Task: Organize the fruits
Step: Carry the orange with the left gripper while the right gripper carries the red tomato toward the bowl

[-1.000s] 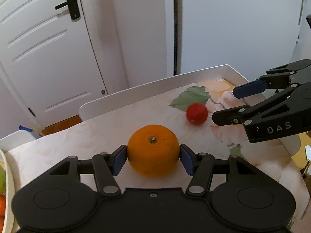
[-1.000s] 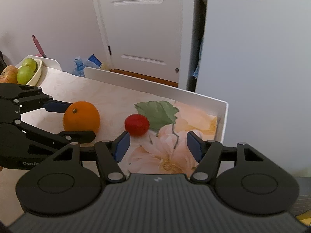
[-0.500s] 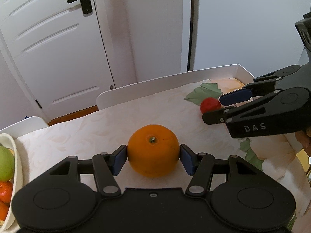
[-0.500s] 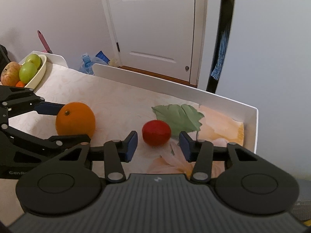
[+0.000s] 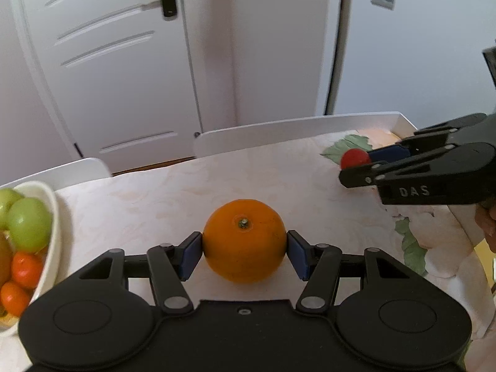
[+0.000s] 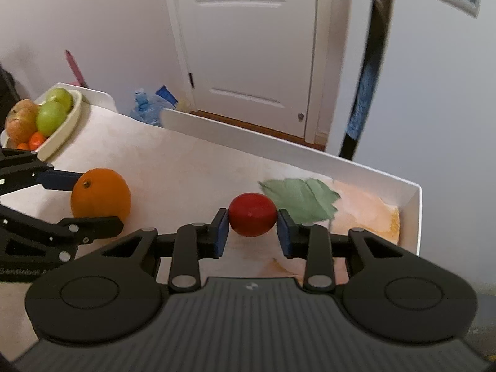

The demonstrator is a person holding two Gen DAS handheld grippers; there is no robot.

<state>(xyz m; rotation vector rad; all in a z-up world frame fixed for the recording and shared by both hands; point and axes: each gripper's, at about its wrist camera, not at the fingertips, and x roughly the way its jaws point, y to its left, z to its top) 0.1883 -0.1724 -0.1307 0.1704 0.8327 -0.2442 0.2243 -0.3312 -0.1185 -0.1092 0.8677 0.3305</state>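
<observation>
Orange fruit first: the orange (image 5: 245,241) is sitting between the blue pads (image 5: 189,255) of our left tool (image 5: 245,255), and both pads are pressing on its sides, so this tool is clenched on it. We cannot tell if the orange is resting on the table (image 5: 173,198) or is lifted a little. Its stem end is pointing up.

Our right tool (image 6: 251,235) is gripping the red fruit (image 6: 252,214) in the same way, with one pad (image 6: 220,235) touching each side. This fruit is near the green leaf print (image 6: 302,200) on the tablecloth, close to the far right corner of the table, where a white rim (image 6: 279,145) is running along the edge.

We are also seeing a white bowl (image 5: 51,235) at the left side of the table, well apart from the red fruit. It is holding green apples (image 5: 29,224) and small orange fruits (image 5: 26,269). Behind the table a white door (image 6: 248,46) is standing shut.
</observation>
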